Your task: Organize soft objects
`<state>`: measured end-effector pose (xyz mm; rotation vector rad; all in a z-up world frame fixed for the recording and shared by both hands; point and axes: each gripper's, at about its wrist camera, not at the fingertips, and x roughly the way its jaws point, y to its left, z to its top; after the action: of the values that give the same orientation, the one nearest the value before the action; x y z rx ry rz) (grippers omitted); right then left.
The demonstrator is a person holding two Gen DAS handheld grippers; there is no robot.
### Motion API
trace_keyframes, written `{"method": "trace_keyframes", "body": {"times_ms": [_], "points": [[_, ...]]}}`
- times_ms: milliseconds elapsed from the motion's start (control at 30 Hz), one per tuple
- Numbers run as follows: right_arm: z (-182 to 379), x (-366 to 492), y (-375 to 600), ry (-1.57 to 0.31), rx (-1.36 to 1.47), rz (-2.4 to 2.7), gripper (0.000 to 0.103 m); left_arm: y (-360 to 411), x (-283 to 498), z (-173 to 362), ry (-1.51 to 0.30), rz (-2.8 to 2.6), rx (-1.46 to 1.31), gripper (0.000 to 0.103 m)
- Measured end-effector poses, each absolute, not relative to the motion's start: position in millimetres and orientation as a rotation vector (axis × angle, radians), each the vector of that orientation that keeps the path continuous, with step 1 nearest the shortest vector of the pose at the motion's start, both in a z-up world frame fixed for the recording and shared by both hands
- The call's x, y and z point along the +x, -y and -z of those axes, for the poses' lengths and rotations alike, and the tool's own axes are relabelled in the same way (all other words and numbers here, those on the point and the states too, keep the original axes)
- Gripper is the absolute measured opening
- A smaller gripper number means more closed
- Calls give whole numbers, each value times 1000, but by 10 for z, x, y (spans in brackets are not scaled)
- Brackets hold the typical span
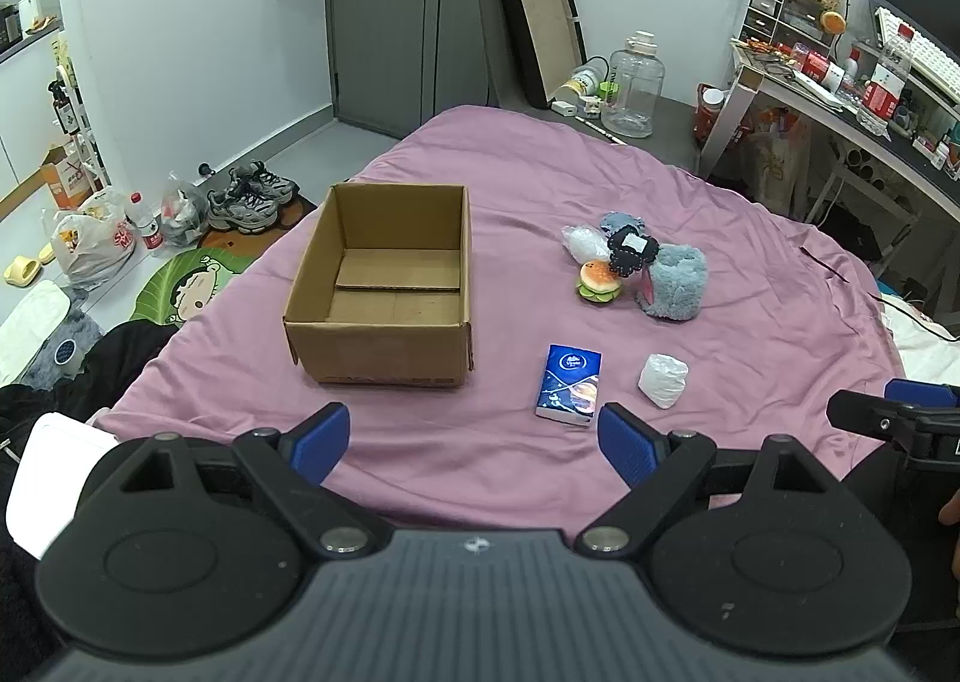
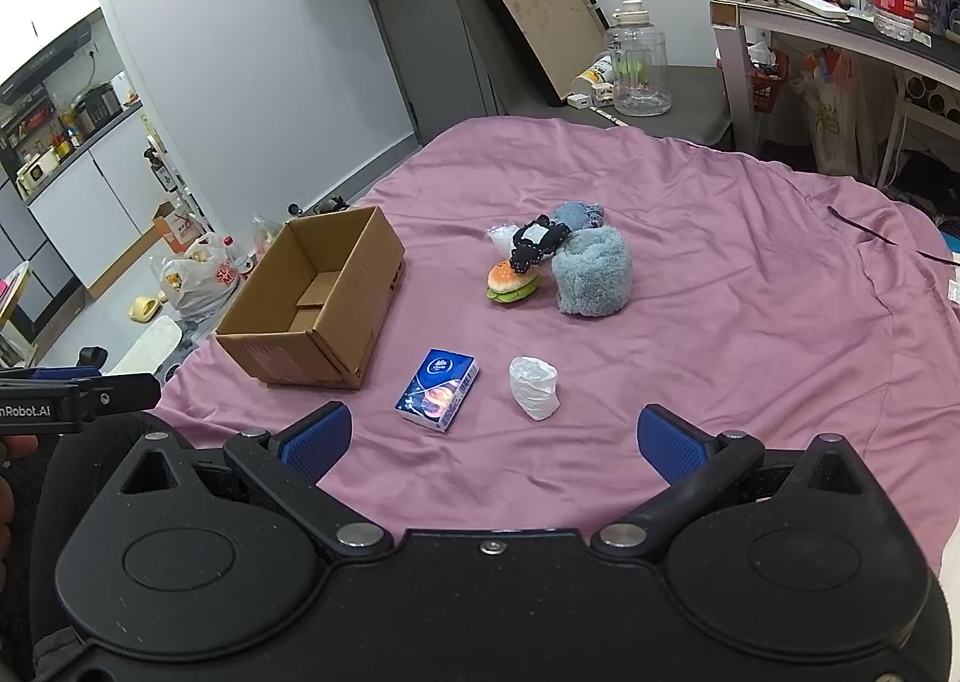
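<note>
An empty brown cardboard box sits open on the purple bedsheet. To its right lies a heap of soft things: a fluffy blue-grey plush, a burger toy, a black item with a white label and a clear plastic bag. Nearer lie a blue tissue pack and a white plastic-wrapped wad. My left gripper and right gripper both stand open and hold nothing, short of the objects.
Left of the bed, the floor holds shoes, plastic bags and a cartoon mat. A big clear water jug and a leaning tray stand beyond the bed. A cluttered desk is at right.
</note>
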<state>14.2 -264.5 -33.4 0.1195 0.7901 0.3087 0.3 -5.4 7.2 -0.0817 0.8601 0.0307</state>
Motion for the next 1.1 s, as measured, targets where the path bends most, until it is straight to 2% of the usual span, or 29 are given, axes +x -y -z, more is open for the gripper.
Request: {"method": "trace_keyframes", "body": {"times_ms": [1100], "points": [[329,118,2631,-790,122,-316,103,87,-14,-47,-848,-30,-76,89]]}}
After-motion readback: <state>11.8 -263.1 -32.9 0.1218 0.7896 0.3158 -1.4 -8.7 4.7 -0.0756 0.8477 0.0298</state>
